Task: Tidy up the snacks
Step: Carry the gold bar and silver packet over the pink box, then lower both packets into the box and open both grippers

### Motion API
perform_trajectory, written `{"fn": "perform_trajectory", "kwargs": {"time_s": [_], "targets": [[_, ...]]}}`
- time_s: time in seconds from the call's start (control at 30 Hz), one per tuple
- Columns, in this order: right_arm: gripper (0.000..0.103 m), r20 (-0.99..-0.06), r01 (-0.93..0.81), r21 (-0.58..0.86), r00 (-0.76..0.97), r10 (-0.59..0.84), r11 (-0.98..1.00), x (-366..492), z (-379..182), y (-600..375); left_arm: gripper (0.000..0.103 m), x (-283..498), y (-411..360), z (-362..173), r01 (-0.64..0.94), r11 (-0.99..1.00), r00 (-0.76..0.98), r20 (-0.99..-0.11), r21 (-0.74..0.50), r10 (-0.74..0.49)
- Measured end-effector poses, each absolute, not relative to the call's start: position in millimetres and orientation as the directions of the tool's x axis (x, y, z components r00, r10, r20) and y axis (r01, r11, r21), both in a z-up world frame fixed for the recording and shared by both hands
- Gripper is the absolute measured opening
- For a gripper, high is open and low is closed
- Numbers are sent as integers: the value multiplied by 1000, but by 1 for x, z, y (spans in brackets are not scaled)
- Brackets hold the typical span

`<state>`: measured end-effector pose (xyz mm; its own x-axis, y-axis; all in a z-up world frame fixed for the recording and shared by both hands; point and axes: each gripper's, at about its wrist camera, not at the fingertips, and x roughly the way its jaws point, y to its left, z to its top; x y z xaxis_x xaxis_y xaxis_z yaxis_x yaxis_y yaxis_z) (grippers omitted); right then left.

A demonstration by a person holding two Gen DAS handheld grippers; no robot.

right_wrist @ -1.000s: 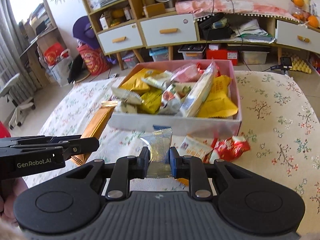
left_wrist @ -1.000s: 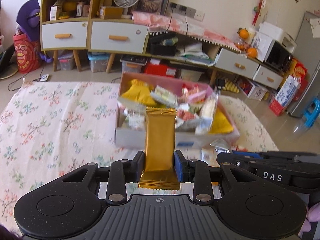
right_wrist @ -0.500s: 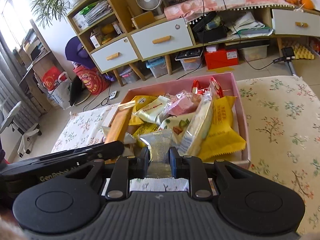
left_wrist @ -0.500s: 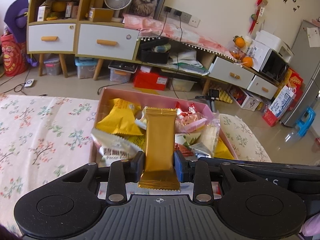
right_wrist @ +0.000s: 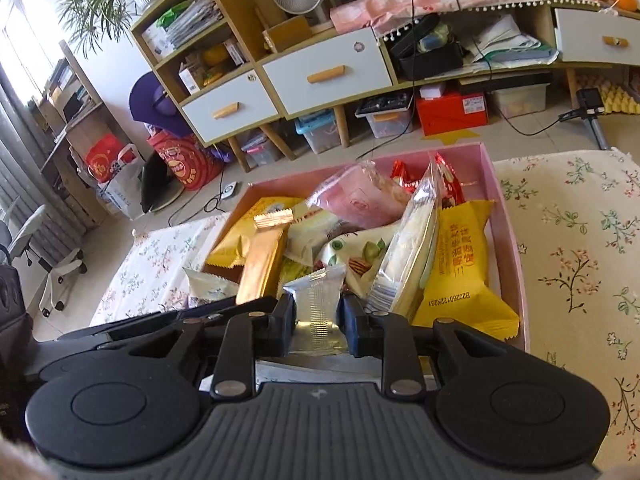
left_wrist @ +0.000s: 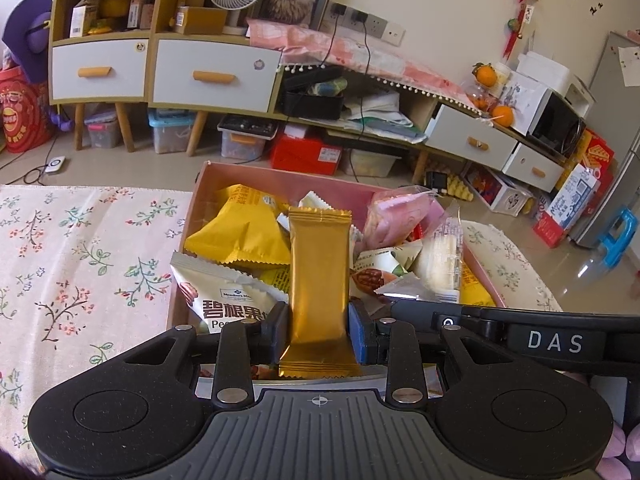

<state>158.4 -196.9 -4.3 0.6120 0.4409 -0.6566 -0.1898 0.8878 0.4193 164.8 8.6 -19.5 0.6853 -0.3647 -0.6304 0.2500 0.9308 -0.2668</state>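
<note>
While my left gripper (left_wrist: 318, 334) clamps the gold bar (left_wrist: 319, 280) and my right gripper (right_wrist: 318, 320) the silver packet (right_wrist: 318, 304), I'd release each low into the pink box (right_wrist: 508, 216).

Your box (left_wrist: 244, 174) sits on the table (left_wrist: 80, 256) in front of you, and it is full of snack packs. Your left gripper (left_wrist: 319, 332) holds a long bar (left_wrist: 319, 280) over the box's near edge. Just to its right, your right gripper (right_wrist: 319, 320) holds a small packet (right_wrist: 318, 300). Behind the box stand the cupboards (left_wrist: 160, 68).
</note>
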Motion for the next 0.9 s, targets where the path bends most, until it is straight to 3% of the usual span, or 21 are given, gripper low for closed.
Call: {"fn": "perform_trajectory", "kwargs": {"time_s": [0.23, 0.57, 0.7, 0.77, 0.9], "targets": [[27, -656, -181, 434, 609, 447, 883, 158, -2, -197, 32, 165, 11, -18, 245, 930, 684, -631, -273, -366], [40, -649, -191, 432, 613, 451, 882, 155, 4, -198, 35, 160, 14, -16, 238, 931, 674, -642, -278, -364], [48, -648, -196, 437, 608, 459, 878, 152, 6, -200, 41, 154, 15, -14, 244, 930, 670, -646, -275, -366], [61, -656, -191, 414, 615, 437, 890, 148, 9, -200, 44, 149, 14, -12, 248, 930, 668, -648, -270, -366], [62, -662, -197, 401, 612, 432, 894, 142, 13, -204, 54, 137, 13, -6, 258, 934, 678, -642, -249, -358]]}}
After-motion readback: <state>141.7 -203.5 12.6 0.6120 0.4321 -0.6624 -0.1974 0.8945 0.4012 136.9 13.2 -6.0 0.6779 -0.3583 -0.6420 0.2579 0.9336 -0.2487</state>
